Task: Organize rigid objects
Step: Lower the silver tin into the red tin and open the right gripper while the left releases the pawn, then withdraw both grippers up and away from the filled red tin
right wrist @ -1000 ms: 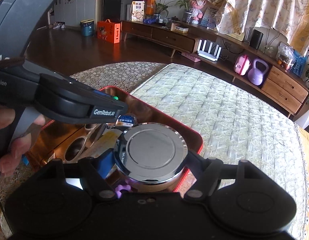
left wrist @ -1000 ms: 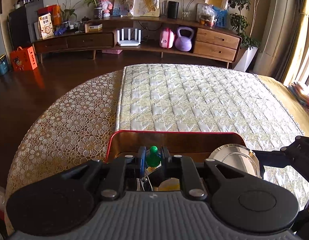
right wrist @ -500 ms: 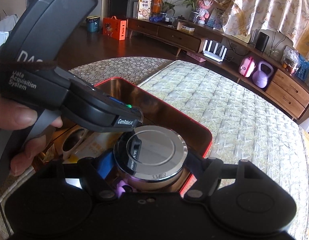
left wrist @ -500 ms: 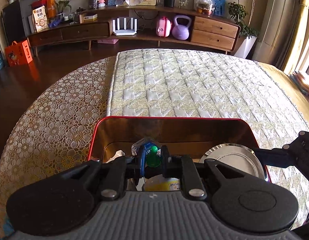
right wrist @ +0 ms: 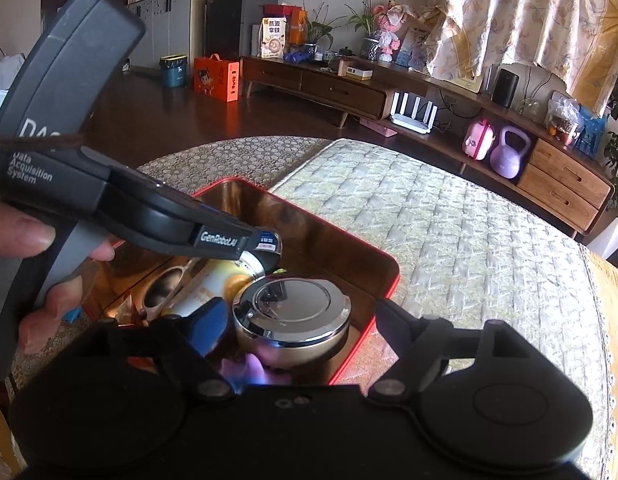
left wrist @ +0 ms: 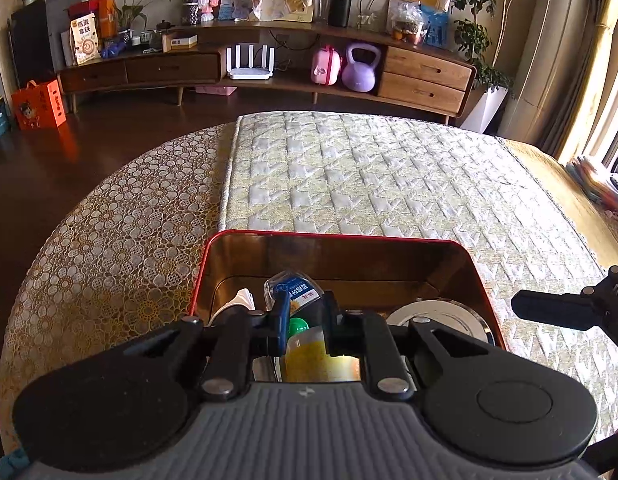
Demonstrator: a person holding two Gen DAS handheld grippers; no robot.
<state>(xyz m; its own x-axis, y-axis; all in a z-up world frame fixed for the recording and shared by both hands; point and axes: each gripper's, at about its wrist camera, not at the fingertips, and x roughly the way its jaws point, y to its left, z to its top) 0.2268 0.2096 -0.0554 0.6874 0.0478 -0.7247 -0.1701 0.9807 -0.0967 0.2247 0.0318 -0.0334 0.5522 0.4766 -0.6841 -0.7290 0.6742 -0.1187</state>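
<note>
A red-rimmed metal box (left wrist: pixel 329 234) stands on the table, also in the right wrist view (right wrist: pixel 361 240). My left gripper (left wrist: pixel 307 312) is shut on the green cap (left wrist: pixel 299 325) of a yellow bottle (left wrist: pixel 313 358) and holds it over the box's contents. In the right wrist view the left gripper reaches in from the left above that bottle (right wrist: pixel 217 280). A round silver tin (right wrist: pixel 293 312) sits in the box's near right corner. My right gripper (right wrist: pixel 297 322) straddles the tin, its jaws opening, with a gap on the right side. The tin (left wrist: pixel 441 320) also shows in the left view.
In the box lie a clear blue-labelled packet (left wrist: pixel 293 288), a white item (left wrist: pixel 241 300), sunglasses (right wrist: pixel 165 292) and something purple (right wrist: pixel 253 372). The table has a lace cloth (left wrist: pixel 121 232) and a quilted runner (left wrist: pixel 369 180). A person's hand (right wrist: pixel 29 240) grips the left gripper.
The right jaws have spread off the silver tin, which now rests in the box. The left gripper, still holding the bottle, has moved lower over the box's contents.
</note>
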